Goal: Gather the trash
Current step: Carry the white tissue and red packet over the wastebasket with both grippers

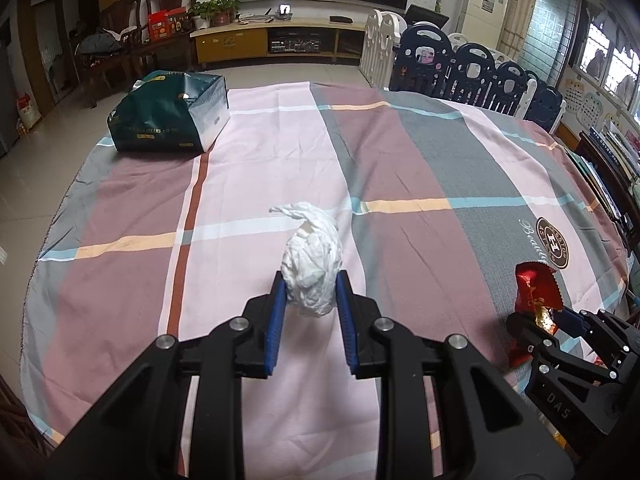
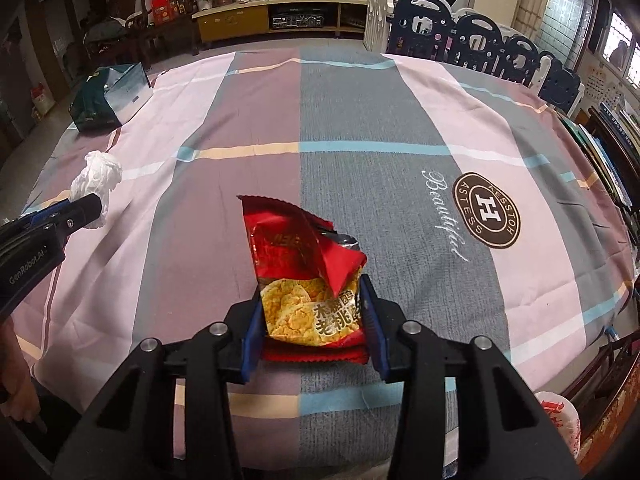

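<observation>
My left tool is closed on a crumpled white tissue wad, its blue pads pressing both sides of the wad just above the checked cloth on the tabletop. My right tool is clamped on a red snack wrapper, pads squeezing its lower printed half while the torn top stands up between them. In the left view that wrapper sits at the right edge. A dark green paper bag lies at the far left corner, well apart from both.
</observation>
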A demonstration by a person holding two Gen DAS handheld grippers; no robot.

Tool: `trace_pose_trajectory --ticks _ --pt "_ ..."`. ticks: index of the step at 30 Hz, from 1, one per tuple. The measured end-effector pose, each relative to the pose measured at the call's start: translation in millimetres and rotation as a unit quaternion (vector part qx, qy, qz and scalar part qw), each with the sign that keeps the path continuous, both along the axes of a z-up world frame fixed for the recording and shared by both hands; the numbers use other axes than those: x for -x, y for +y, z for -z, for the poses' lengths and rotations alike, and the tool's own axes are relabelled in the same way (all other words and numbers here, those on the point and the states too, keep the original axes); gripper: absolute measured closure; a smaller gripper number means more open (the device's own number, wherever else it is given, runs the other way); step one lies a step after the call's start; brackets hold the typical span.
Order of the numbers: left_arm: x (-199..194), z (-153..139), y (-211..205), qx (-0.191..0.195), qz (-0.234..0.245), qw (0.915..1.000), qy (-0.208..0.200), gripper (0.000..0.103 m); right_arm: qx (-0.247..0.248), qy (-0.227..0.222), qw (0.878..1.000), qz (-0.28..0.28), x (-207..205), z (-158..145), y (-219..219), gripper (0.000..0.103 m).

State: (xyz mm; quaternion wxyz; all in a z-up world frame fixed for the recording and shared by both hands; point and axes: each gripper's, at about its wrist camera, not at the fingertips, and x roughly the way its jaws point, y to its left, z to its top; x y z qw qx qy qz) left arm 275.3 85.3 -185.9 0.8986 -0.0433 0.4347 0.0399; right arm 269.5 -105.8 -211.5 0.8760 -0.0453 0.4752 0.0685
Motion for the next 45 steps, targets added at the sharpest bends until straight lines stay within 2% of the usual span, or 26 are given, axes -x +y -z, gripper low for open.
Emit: trace_pose_trajectory --ticks 10,13,17,20,23,28,34,39,45 --pt "0.0 0.1 0.7 0.001 -0.001 1.0000 0.000 0.077 -0.008 0.010 1.000 0.008 2.2 5.1 5.1 0.060" --pt "3.4 -4.7 0.5 -0.008 -0.008 0.9998 -0.015 0.078 -0.012 0.009 1.000 0.012 3.6 1.5 3.9 0.060" --pt "20.7 -27.5 -2.5 -0.044 -0.030 0.9960 -0.072 0.078 -0.026 -0.004 1.000 0.012 14.4 -17.6 -0.6 0.060" --pt "46.7 -47.0 -0.4 -0.030 -0.051 0.9945 -0.087 0.078 -0.035 -0.027 0.999 0.009 32.6 -40.6 -8.0 0.060" --pt "81.4 -60.9 -0.9 -0.004 -0.066 0.9943 -0.083 0.078 -0.047 -0.041 0.998 0.009 53.7 -56.6 -19.3 0.060" --pt "126.9 -86.8 -15.6 -0.020 -0.052 0.9939 -0.095 0.078 -0.056 -0.048 0.997 0.009 91.9 -74.0 -38.9 0.060" --pt "153.8 -115.4 -25.8 -0.019 -0.039 0.9918 -0.120 0.078 -0.051 -0.078 0.995 0.023 131.3 -106.4 -58.4 0.060" --pt "170.5 -130.8 -30.3 -0.015 -0.029 0.9905 -0.134 0.078 -0.050 -0.094 0.994 0.039 144.6 -125.9 -68.3 0.060" --pt "182.3 -137.1 -32.4 -0.010 -0.021 0.9904 -0.136 0.078 -0.047 -0.101 0.993 0.041 155.2 -134.2 -68.3 0.060"
